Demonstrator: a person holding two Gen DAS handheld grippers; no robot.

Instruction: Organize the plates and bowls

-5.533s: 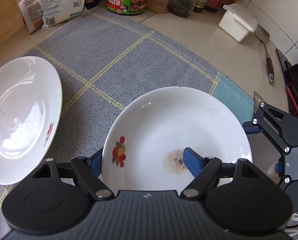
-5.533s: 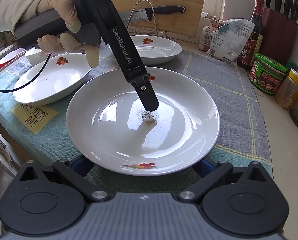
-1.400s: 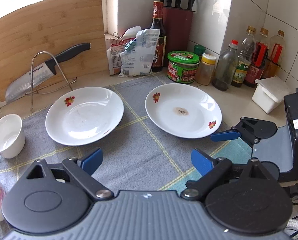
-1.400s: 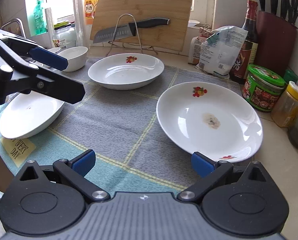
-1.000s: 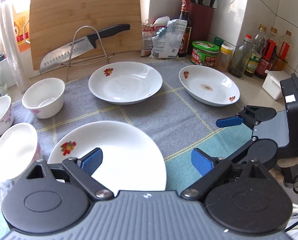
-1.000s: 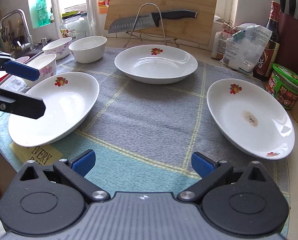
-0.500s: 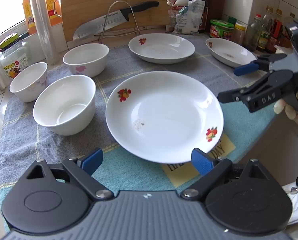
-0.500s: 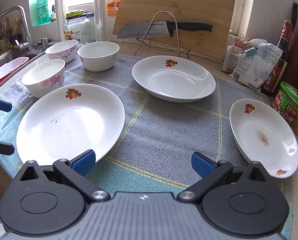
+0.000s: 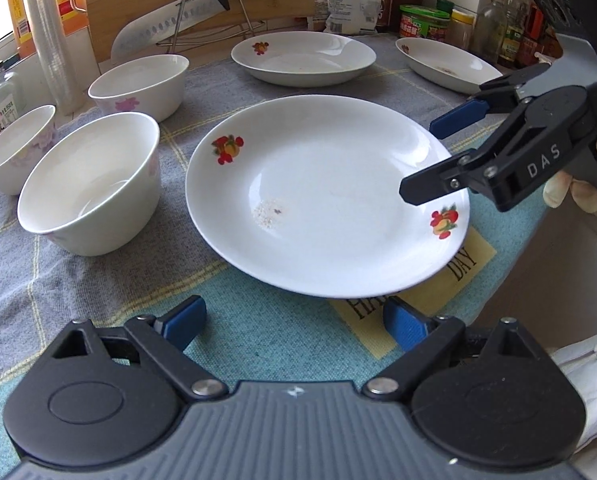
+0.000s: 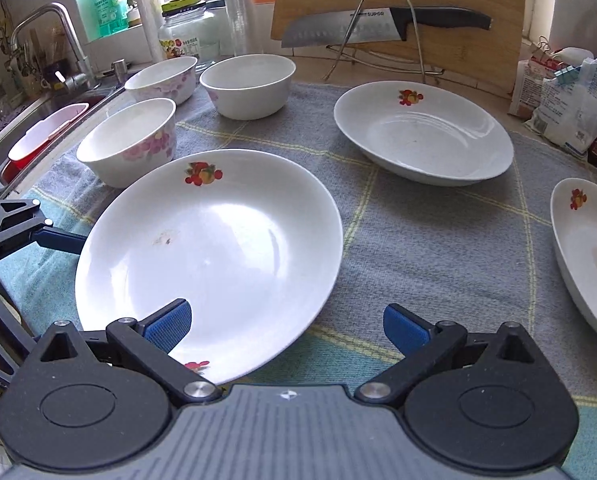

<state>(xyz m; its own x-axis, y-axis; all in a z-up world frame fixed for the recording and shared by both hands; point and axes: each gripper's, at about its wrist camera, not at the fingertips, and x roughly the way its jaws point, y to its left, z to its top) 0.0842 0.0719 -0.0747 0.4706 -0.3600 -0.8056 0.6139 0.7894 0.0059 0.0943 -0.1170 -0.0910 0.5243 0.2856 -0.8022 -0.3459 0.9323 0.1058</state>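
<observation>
A white plate with fruit prints (image 9: 326, 196) (image 10: 214, 252) lies near the front edge of the cloth. My left gripper (image 9: 294, 322) is open just short of its near rim. My right gripper (image 10: 284, 322) is open, its left finger above the plate's right rim; it also shows in the left wrist view (image 9: 430, 160). Two more plates lie behind (image 9: 303, 57) (image 10: 422, 132) and at the right (image 9: 446, 65) (image 10: 586, 252). Three white bowls (image 9: 88, 182) (image 9: 140, 85) (image 9: 16, 148) stand at the left (image 10: 128, 140) (image 10: 247, 84) (image 10: 162, 79).
A grey and teal cloth (image 9: 226, 344) covers the counter. A knife on a wire stand (image 9: 202, 2) leans against a wooden board at the back. Jars and bottles (image 9: 424, 20) stand at the back right. A sink (image 10: 46, 120) lies left of the bowls.
Both grippers moved left from the stained right plate to the front left plate and drew in close to it. The right gripper's finger now hangs over its rim.
</observation>
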